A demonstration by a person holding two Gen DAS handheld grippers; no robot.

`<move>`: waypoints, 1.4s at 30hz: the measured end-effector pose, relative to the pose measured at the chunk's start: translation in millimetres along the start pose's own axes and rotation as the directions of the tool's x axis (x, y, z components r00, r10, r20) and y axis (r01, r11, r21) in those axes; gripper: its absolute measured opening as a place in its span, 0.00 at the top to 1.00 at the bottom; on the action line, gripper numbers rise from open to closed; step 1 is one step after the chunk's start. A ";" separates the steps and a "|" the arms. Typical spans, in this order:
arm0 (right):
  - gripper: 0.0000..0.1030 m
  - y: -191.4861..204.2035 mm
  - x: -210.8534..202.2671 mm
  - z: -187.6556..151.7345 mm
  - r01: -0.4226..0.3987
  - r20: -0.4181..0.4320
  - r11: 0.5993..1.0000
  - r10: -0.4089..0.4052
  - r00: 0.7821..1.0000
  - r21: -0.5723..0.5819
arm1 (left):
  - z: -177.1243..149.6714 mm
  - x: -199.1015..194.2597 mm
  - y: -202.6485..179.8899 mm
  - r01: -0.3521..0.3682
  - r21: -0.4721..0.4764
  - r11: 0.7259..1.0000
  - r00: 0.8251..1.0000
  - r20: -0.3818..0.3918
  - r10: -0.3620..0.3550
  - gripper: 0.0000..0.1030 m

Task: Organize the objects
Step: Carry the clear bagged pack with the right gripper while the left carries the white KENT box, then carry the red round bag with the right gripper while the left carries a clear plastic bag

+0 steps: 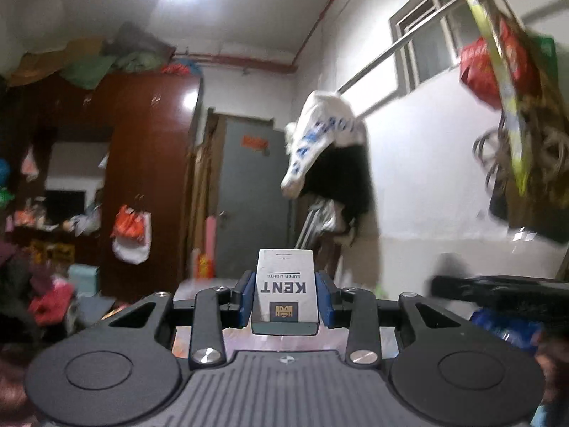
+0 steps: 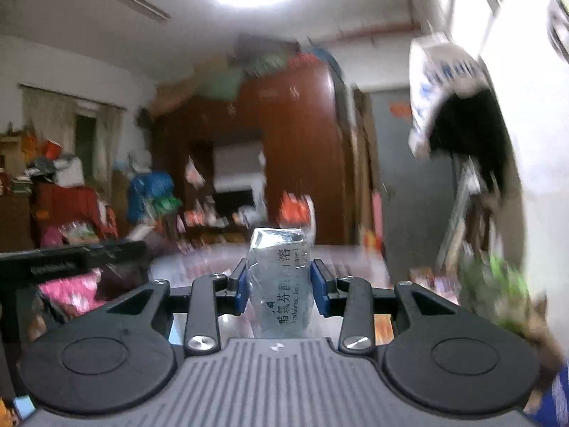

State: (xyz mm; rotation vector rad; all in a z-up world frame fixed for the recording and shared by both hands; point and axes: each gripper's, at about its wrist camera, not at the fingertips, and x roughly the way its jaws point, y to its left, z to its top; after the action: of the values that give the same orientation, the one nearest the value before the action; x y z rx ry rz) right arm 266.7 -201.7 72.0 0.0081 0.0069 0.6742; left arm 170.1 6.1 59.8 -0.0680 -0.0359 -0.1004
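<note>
In the left wrist view my left gripper is shut on a white Kent cigarette pack, its print upside down, clamped between the blue pads. It is held up in the air, pointing level at the room. In the right wrist view my right gripper is shut on a silvery medicine box with Chinese print, wrapped in shiny film, between its blue pads. The other gripper's black body shows at the left edge of that view, and at the right edge of the left wrist view.
A dark red wardrobe with bundles on top stands ahead, with a grey door to its right. Clothes and bags hang from a rail on the right wall. Piled clutter fills the room's left side. A pale tabletop lies below.
</note>
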 end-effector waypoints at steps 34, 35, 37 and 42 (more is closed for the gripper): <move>0.56 -10.9 91.2 -73.1 -0.035 -0.573 0.995 0.085 0.815 0.097 | -85.3 43.2 35.2 -0.001 -0.090 0.996 0.867 -0.496 -0.044 0.15; 0.56 -11.3 84.6 -71.6 -0.027 -0.564 0.996 0.068 0.823 0.082 | -88.7 45.7 32.9 -0.004 -0.078 0.997 0.860 -0.508 -0.036 0.15; 0.56 -13.5 66.5 -68.4 0.000 -0.543 0.998 0.030 0.839 0.055 | -96.6 50.0 25.8 -0.047 -0.050 0.998 0.843 -0.538 0.013 0.17; 0.56 -26.1 37.5 -70.3 0.026 -0.522 0.997 0.014 0.853 0.068 | -107.5 62.6 11.3 -0.053 -0.078 0.996 0.797 -0.604 -0.005 0.16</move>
State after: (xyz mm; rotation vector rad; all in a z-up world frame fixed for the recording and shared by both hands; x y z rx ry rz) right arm 311.7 -198.3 1.3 -0.1067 0.5600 0.6525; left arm 236.9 3.6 -45.7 -0.1261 0.6177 -0.0948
